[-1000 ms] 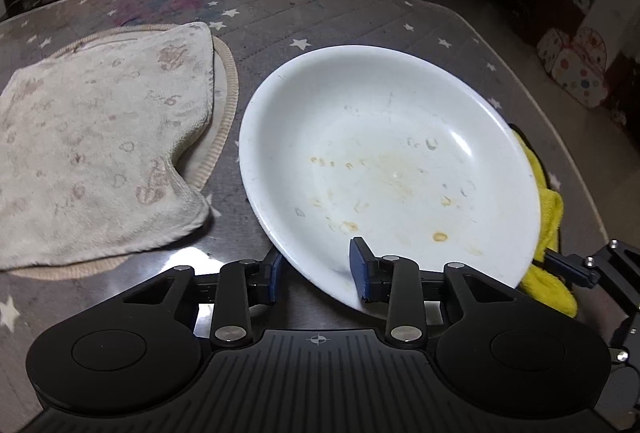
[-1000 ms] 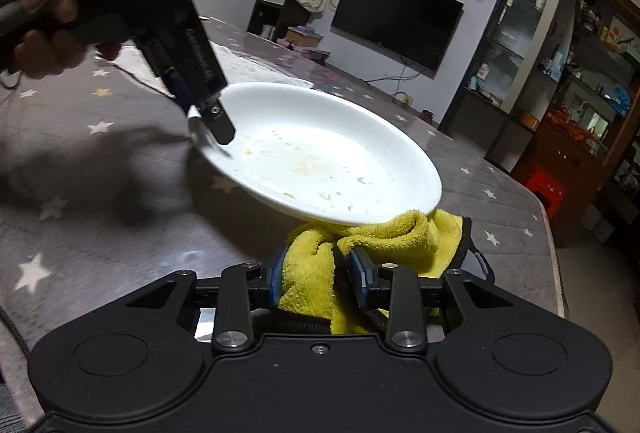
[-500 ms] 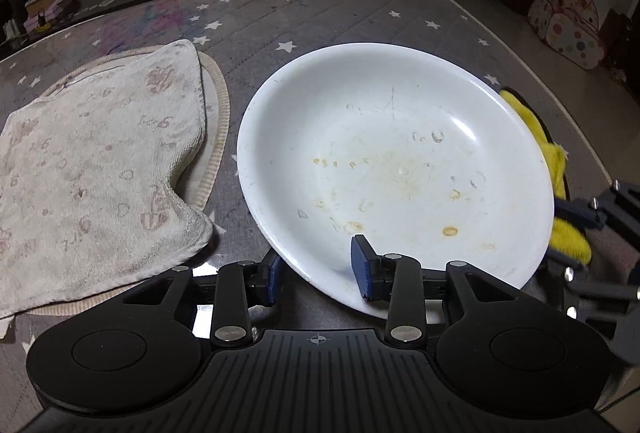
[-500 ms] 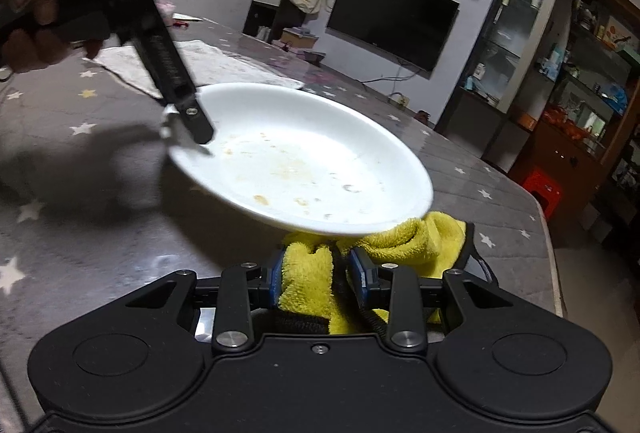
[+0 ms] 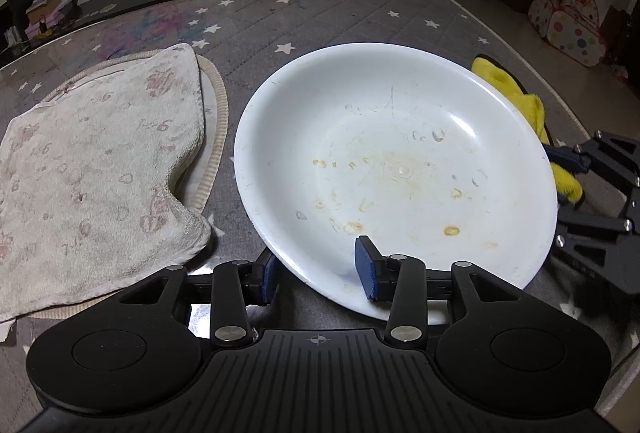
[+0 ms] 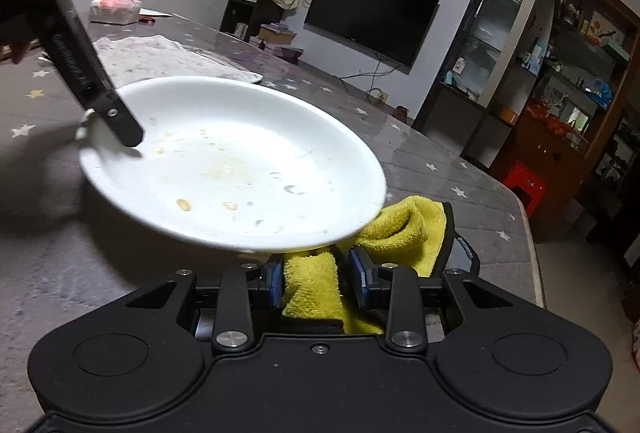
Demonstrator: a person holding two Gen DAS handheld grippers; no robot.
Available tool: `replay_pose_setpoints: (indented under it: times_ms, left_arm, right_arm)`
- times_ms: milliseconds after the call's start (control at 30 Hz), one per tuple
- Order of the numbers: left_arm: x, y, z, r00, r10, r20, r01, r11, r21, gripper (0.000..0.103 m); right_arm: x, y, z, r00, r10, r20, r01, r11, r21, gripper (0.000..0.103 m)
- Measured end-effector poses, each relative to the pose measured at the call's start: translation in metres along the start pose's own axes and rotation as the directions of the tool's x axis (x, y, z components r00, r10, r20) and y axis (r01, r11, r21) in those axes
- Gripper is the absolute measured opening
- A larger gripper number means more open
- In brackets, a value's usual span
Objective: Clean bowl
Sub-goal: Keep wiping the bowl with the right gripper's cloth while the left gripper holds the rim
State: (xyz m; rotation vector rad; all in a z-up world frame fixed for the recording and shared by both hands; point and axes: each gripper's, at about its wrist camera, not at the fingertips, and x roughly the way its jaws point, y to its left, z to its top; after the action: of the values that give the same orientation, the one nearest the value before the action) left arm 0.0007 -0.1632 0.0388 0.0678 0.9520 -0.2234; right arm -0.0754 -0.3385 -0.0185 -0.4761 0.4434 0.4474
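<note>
Between pads of left hand-held gripper (image 5: 316, 277): near rim of white bowl (image 5: 396, 169), clamped, tilted off surface (image 5: 320, 21), brown residue inside. Right hand-held gripper (image 6: 316, 283) pinches yellow cloth (image 6: 316, 285) just under bowl's far edge. Left of bowl: beige towel (image 5: 92, 161), flat.

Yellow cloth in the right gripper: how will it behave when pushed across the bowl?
Likely floppy: the yellow cloth bunches and folds between the right gripper fingers. Its looped pile probably drags rather than slides on the bowl, good for the dried spots. Loose folds beyond the fingers may trail or catch the rim.
</note>
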Motion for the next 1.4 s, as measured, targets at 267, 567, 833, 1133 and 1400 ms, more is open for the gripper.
replay_pose_setpoints:
  times_ms: [267, 567, 833, 1133, 1400]
  left_arm:
    - [-0.001, 0.001, -0.006, 0.999, -0.035, -0.003, 0.034, 0.992, -0.124, 0.045]
    - [-0.006, -0.002, -0.012, 0.999, -0.045, 0.009, 0.045, 0.974, -0.221, 0.045]
    - [-0.004, -0.005, -0.011, 1.0, -0.027, 0.014, 0.029, 0.979, -0.202, 0.041]
    - [-0.003, -0.003, -0.009, 1.0, -0.022, 0.007, 0.022, 0.99, -0.136, 0.038]
    - [-0.003, 0.0, -0.006, 0.999, -0.034, 0.0, 0.034, 0.998, -0.061, 0.039]
  right_arm:
    - [0.01, -0.009, 0.002, 1.0, 0.0, -0.019, 0.001, 1.0, 0.02, 0.036]
    - [0.006, -0.003, 0.002, 1.0, -0.005, -0.029, 0.005, 1.0, 0.029, 0.036]
    - [-0.005, 0.003, 0.0, 1.0, 0.002, -0.029, -0.001, 0.999, 0.042, 0.036]
    - [-0.027, 0.016, -0.005, 0.999, 0.039, -0.024, -0.038, 0.998, 0.041, 0.036]
    - [-0.053, 0.031, -0.012, 0.996, 0.085, -0.007, -0.085, 0.996, 0.025, 0.036]
